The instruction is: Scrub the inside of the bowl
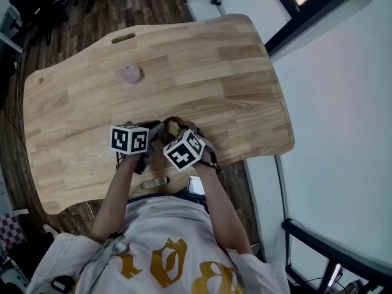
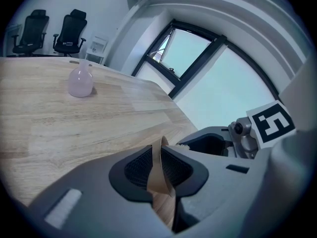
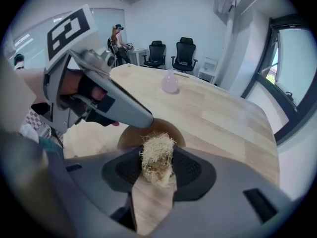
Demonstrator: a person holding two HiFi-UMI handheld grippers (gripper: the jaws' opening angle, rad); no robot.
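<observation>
At lower centre of the head view, the left claw [image 2: 158, 155] is clenched on the rim of the brown bowl [image 3: 128, 137]. The right claw [image 3: 158, 168] grasps a straw-coloured scrubber [image 3: 157, 150] at that bowl.

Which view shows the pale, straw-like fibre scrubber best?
The right gripper view: the pale fibre scrubber sits centred and close, clamped between the right gripper's jaws before the brown bowl. The left gripper view catches only a few fibres past the bowl's rim; the head view is too distant to make it out.
</observation>
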